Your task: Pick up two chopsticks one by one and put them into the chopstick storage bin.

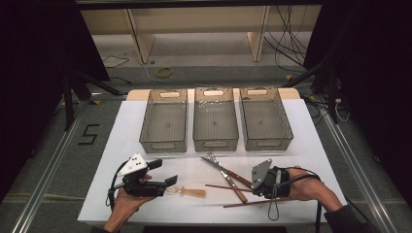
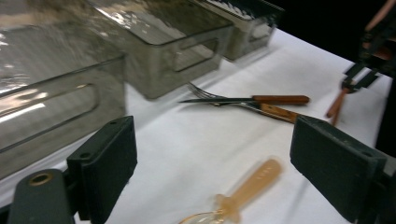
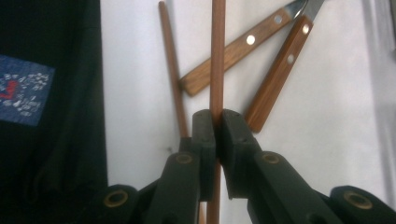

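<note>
The right gripper [image 3: 216,122] is clamped on a chopstick [image 3: 217,56], which runs straight out between its jaws over the worktop [image 3: 336,140]. A second chopstick [image 3: 171,60] lies just beside. The left gripper [image 2: 212,172] gapes wide, holding nothing, over a spoon [image 2: 252,184].

Three clear, smoke-grey plastic bins [image 1: 163,127] [image 1: 215,125] [image 1: 265,124] are sitting in a row. Two thin brown wooden chopsticks [image 1: 224,187] [image 1: 245,203] are lying nearby, with one wooden-handled fork [image 1: 224,172], one wooden-handled knife [image 1: 228,180] and one translucent amber plastic spoon [image 1: 187,192].
</note>
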The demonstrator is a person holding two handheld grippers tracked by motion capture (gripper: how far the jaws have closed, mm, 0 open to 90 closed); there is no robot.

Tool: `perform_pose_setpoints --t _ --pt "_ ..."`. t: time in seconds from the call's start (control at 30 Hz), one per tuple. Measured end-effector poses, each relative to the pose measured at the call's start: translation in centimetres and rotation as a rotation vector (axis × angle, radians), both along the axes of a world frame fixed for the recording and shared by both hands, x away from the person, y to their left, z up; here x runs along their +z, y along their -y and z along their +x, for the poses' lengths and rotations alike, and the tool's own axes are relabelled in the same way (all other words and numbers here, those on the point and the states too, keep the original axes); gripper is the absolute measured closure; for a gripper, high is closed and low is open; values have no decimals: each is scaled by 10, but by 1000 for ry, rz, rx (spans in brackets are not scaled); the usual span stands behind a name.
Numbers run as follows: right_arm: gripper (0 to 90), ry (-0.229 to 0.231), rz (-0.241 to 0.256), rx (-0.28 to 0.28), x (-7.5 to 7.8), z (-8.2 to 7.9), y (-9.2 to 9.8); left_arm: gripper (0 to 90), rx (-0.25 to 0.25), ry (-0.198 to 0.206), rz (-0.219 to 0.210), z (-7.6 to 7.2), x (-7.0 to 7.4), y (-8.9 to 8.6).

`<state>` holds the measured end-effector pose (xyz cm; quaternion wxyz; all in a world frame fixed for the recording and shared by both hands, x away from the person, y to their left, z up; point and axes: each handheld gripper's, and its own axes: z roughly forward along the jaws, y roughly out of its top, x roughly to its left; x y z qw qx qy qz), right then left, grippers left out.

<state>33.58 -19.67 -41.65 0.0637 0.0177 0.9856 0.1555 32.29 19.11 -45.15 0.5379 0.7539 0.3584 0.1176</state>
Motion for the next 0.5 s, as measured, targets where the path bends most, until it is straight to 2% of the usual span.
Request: perform_pose_setpoints --t 0.13,0.23,0.33,0.4,0.5 --pt "852 14 -21 25 1 1 -11 150 -73 -41 74 3 9 17" --pt "852 22 -37 50 3 1 -24 155 -141 -51 152 5 16 34" --pt "852 25 -44 64 3 2 -29 176 -217 -57 234 5 20 54" --pt "852 28 -56 76 3 3 -36 187 -261 -67 266 5 21 66" --pt "851 36 -60 89 3 2 -40 211 -303 -57 349 5 21 81"
